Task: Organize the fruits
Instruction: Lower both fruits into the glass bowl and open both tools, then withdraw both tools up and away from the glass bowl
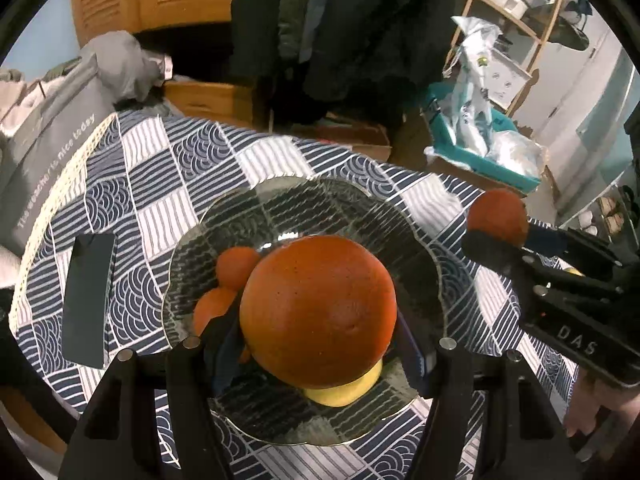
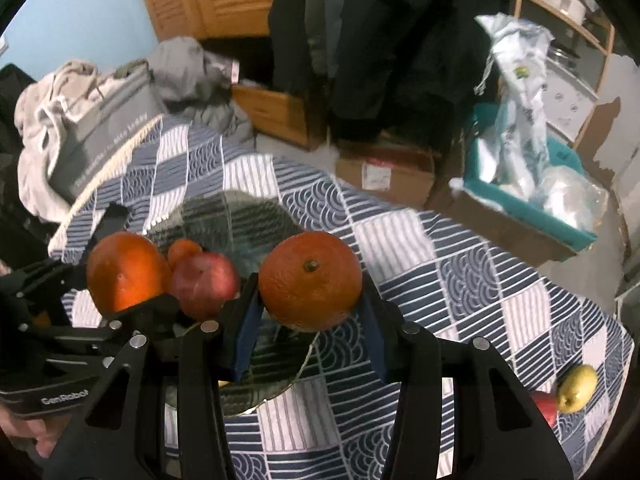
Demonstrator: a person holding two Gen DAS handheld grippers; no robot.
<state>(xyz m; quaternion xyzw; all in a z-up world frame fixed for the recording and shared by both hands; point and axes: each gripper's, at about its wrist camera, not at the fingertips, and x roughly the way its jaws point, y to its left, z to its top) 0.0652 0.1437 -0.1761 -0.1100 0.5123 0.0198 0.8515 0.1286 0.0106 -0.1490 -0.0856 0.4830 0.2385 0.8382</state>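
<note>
Taking the glass plate (image 1: 304, 208) as the landmark and going left to right: a dark phone (image 1: 88, 300) lies on the surface (image 1: 168, 160) left of the plate. On the plate's left half sit two small tangerines (image 1: 236, 264), and the right wrist view shows a red apple (image 2: 204, 284) among them. A yellow fruit (image 1: 352, 392) lies on the plate's near side, mostly hidden.

The left tongs (image 1: 320, 336) pinch a big orange (image 1: 320, 312) just above the middle of the plate (whether it already touches the glass I cannot tell from this angle). The right tongs (image 2: 310, 320) grip a second orange (image 2: 310, 280) over the plate's right rim, held clear of the cloth.

Well to the right of the plate, near the surface's edge, a green-yellow pear (image 2: 578, 388) and a red fruit (image 2: 546, 402) beside it wait loose on the cloth.

By my reading the job is past halfway: four fruits are on the plate, two oranges are being carried in, and the two stragglers at the right are left to fetch.
</note>
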